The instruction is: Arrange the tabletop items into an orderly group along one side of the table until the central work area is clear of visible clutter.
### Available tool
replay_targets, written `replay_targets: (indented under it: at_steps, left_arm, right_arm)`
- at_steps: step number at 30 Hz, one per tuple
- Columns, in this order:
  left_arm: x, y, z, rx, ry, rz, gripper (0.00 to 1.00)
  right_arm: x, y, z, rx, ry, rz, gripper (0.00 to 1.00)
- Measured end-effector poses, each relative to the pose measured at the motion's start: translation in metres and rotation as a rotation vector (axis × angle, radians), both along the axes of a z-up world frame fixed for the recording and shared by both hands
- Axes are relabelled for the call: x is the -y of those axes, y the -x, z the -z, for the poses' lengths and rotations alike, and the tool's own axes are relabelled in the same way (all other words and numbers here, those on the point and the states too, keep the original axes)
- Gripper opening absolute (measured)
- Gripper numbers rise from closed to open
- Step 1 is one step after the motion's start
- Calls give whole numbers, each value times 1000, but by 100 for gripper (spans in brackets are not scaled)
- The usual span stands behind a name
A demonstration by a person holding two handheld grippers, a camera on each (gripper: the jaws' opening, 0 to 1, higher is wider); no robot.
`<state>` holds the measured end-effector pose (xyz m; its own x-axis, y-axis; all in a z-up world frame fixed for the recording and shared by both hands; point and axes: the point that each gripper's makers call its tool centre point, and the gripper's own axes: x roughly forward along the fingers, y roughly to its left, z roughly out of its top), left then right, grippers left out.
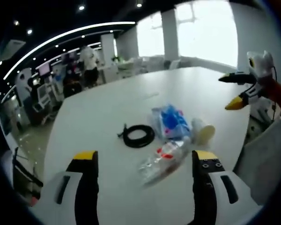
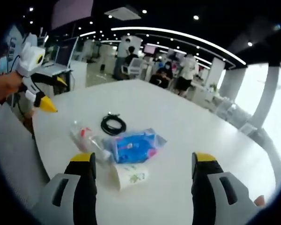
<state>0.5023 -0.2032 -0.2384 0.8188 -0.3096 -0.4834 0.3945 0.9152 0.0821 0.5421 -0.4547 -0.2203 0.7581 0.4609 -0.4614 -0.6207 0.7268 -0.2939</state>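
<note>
On the white table (image 1: 103,112) lies a small cluster: a coiled black cable (image 1: 138,136), a blue packet (image 1: 171,121), a clear plastic bottle (image 1: 161,161) on its side and a tipped white paper cup (image 1: 203,130). My left gripper (image 1: 145,157) hovers open just short of the bottle, holding nothing. My right gripper (image 1: 226,92) hangs open past the table's right edge. In the right gripper view the right gripper (image 2: 143,159) is open over the cup (image 2: 129,177), with the blue packet (image 2: 133,145), bottle (image 2: 86,138) and cable (image 2: 113,124) beyond, and the left gripper (image 2: 57,95) open at far left.
A grey chair back (image 2: 9,154) stands against the table edge below the left gripper, also seen as the chair back (image 1: 267,159). Much bare table top (image 2: 201,126) lies around the cluster. People and desks stand in the background (image 2: 178,70).
</note>
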Motion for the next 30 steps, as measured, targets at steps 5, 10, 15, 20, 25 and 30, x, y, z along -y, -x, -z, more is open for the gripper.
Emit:
replay_targets:
  at_steps: [5, 10, 15, 20, 25, 30]
  left_arm:
    - [-5, -16, -9, 22, -5, -10, 78]
    - [-7, -29, -12, 27, -4, -19, 78]
    - [-5, -47, -8, 15, -6, -20, 77]
    - [-3, -63, 3, -17, 5, -25, 74]
    - [-2, -76, 14, -42, 14, -34, 73]
    - [-3, -86, 25, -62, 13, -43, 73]
  right_arm:
    - [-14, -18, -16, 32, 9, -33, 81]
    - [-29, -31, -22, 47, 12, -65, 77]
    - [-49, -45, -25, 47, 2, -102, 73]
    - [-63, -60, -22, 42, -2, -116, 71]
    - [-73, -72, -15, 26, 1, -128, 70]
    - [-79, -81, -4, 2, 6, -132, 68]
